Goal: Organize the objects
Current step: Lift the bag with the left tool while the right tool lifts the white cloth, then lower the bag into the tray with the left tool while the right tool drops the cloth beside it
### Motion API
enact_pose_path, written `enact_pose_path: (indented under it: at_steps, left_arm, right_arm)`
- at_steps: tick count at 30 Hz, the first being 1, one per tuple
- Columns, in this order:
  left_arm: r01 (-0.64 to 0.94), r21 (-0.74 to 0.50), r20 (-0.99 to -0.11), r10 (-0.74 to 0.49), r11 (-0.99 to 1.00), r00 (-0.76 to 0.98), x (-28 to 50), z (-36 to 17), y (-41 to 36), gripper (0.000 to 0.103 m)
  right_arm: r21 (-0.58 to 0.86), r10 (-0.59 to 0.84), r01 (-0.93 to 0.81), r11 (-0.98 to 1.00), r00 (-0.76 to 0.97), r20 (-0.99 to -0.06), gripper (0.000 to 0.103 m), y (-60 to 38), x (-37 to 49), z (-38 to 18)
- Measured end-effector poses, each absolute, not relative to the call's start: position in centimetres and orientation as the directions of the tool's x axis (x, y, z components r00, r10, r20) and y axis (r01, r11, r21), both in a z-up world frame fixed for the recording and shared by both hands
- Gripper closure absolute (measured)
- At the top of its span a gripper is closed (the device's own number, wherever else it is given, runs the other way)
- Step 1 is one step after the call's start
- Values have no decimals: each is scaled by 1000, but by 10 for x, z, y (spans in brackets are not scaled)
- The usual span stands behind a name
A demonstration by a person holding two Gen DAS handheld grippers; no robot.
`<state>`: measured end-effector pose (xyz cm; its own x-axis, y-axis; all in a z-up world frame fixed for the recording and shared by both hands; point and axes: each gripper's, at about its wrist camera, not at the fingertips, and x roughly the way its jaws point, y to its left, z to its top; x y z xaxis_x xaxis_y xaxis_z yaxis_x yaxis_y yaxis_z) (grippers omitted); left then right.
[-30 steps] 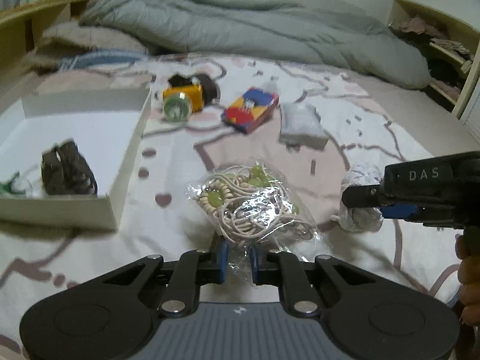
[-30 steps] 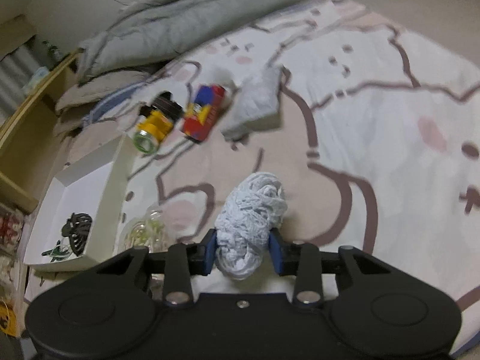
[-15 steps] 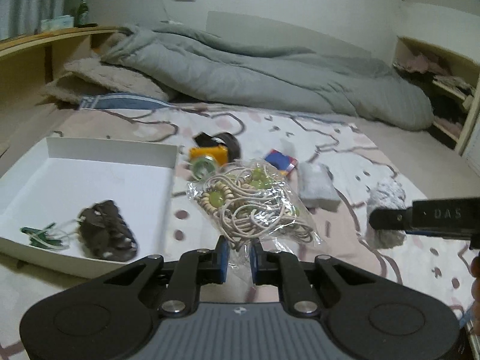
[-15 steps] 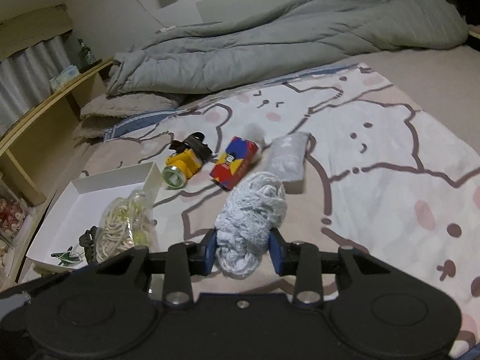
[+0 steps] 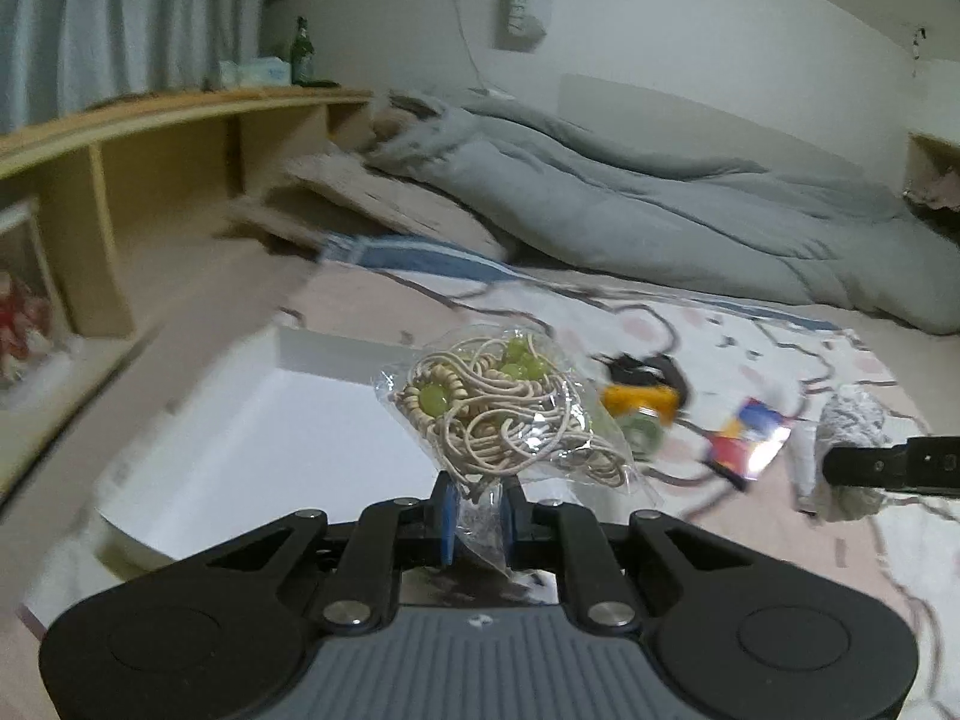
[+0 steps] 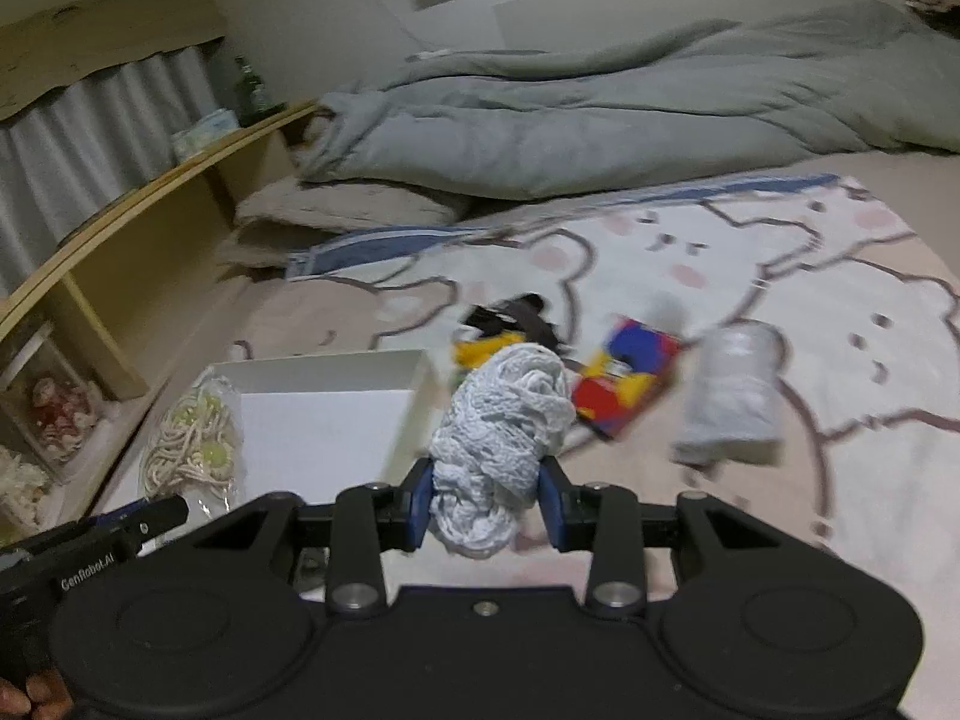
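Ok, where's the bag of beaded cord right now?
The bag of beaded cord is pinched in the left gripper, held up over the white box.

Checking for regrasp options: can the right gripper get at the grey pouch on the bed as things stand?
Probably not yet. The right gripper is shut on the white mesh bundle, so its fingers are full. The grey pouch lies uncovered on the bedspread, with nothing on top of it.

yellow toy (image 5: 639,399) and colourful box (image 5: 744,438) motion-blurred.
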<state>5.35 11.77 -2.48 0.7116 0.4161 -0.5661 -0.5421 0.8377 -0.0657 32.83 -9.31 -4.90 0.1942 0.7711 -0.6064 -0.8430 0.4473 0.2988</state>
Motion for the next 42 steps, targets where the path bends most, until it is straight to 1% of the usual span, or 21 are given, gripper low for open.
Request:
enact_pose_path:
  at_steps: [4, 8, 15, 24, 27, 32, 35, 36, 37, 38, 39, 40, 42]
  left_arm:
    - [-528, 21, -554, 449, 849, 701, 46, -20, 149, 87]
    - [-506, 124, -563, 481, 853, 672, 37, -18, 176, 87]
    - [-398, 237, -622, 453, 886, 638, 29, -26, 223, 87]
    - [-223, 345, -731, 409, 912, 546, 38, -48, 261, 87]
    - [-176, 357, -759, 395, 917, 518, 42, -58, 264, 87]
    - [-157, 368, -784, 396, 917, 477, 45, -73, 267, 86]
    - [-199, 364, -777, 414, 910, 474, 42, -73, 271, 79]
    - [-224, 361, -775, 425, 905, 467, 41, -73, 273, 62]
    - [-247, 363, -773, 439, 898, 457, 40, -72, 274, 40]
    - [-260, 366, -770, 448, 893, 453, 38, -71, 275, 33]
    - [-268, 366, -766, 452, 891, 458, 34, -70, 274, 29]
    - [-269, 360, -765, 447, 893, 463, 31, -68, 273, 29]
    - [-281, 340, -770, 437, 897, 465, 27, -63, 271, 29]
  right_arm:
    - [298, 784, -867, 400, 155, -601, 66, -63, 312, -48]
    - [296, 787, -883, 364, 122, -606, 66, -38, 301, -49]
    - [335, 790, -891, 306, 42, -611, 66, 5, 283, -54]
    - [468, 782, -857, 216, -135, -608, 65, 54, 258, -71]
    - [502, 768, -843, 194, -187, -612, 65, 69, 248, -78]
    - [552, 758, -815, 177, -245, -604, 65, 88, 233, -86]
    - [574, 752, -803, 163, -275, -599, 65, 98, 225, -89]
    - [580, 751, -800, 154, -286, -594, 62, 100, 222, -91]
    - [585, 751, -799, 140, -299, -589, 59, 103, 220, -92]
    - [590, 748, -798, 122, -316, -583, 53, 106, 217, -95]
    - [590, 747, -798, 121, -319, -584, 37, 108, 215, -96]
    - [582, 743, -802, 134, -307, -595, 30, 109, 213, -97]
    - [552, 746, -821, 146, -275, -607, 28, 107, 210, -96]
